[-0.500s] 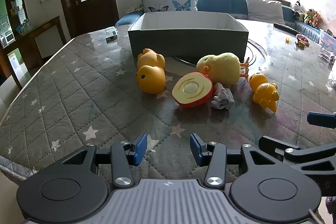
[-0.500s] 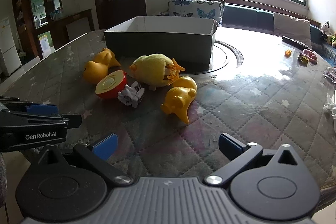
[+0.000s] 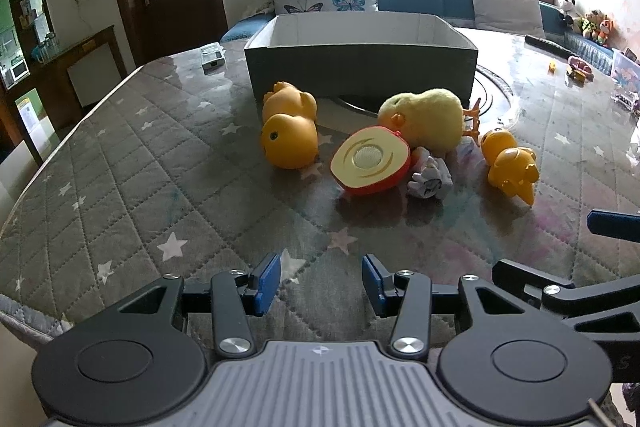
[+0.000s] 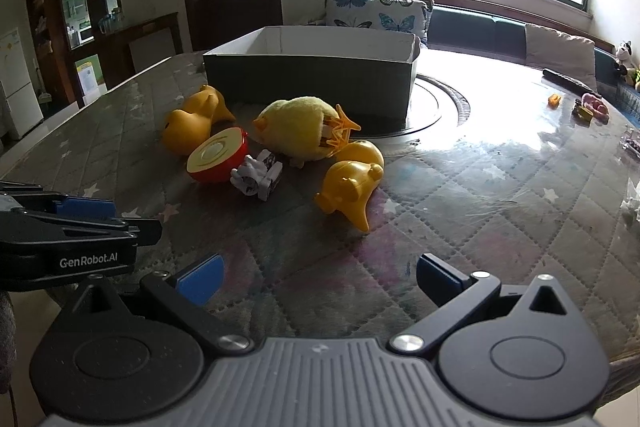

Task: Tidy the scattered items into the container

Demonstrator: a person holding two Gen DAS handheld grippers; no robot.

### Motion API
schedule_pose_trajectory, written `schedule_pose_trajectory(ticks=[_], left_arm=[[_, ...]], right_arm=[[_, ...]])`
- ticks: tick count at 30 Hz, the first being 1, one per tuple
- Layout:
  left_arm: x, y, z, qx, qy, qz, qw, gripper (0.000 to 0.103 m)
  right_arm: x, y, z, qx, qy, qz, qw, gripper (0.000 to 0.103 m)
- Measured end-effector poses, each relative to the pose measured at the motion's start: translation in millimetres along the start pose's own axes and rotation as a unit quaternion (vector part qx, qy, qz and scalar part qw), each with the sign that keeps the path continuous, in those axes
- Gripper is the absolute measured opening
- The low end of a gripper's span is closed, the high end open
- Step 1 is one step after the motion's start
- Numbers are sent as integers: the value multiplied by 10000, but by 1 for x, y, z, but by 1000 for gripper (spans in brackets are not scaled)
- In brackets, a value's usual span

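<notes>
Left wrist view had the left gripper [image 3: 320, 283] low over the quilted star-print table cover [image 3: 120, 187], its blue pads spread partway with nothing between them. All the loose stuff sat in a clump up around 12 to 1 o'clock from it: a big orange rubber duck [image 3: 289, 131] lying on its side at about 12, a toy apple half [image 3: 370, 161] just right of that with the cut face up, a fuzzy yellow plush chick [image 3: 424, 119] behind the apple and touching it, a small white crumpled-looking toy [image 3: 430, 179] right beside the apple, and a smaller orange duck [image 3: 510, 167] tipped over at about 1 o'clock. The grey open-topped box [image 3: 360, 67] was beyond the whole pile at 12, sitting on a round turntable. Right wrist view showed the right gripper [image 4: 320, 279] with its fingers spread wide and holding nothing, also low over the table. From there the small duck [image 4: 352, 183] was nearest, dead ahead at 12, the rest of the clump fanned toward 11, and the left gripper's side poked in at 9 o'clock.
</notes>
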State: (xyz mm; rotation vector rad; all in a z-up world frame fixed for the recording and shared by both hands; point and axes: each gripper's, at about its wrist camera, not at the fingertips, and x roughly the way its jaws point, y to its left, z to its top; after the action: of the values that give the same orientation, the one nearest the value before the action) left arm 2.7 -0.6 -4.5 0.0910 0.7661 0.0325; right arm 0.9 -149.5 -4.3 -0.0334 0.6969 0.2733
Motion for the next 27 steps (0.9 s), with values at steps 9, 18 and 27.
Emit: schedule_pose_trajectory(ticks=[9, 18, 27], left_arm=[[-3, -1, 0, 10, -44, -111, 9999, 48], [1, -1, 0, -75, 44, -139, 9999, 47], [3, -2, 0, -58, 93, -116, 9999, 47]], right_arm=[[0, 0, 0, -12, 24, -39, 10000, 103], [1, -2, -1, 30, 47, -86, 9999, 103], [2, 0, 0, -16, 75, -42, 10000, 103]])
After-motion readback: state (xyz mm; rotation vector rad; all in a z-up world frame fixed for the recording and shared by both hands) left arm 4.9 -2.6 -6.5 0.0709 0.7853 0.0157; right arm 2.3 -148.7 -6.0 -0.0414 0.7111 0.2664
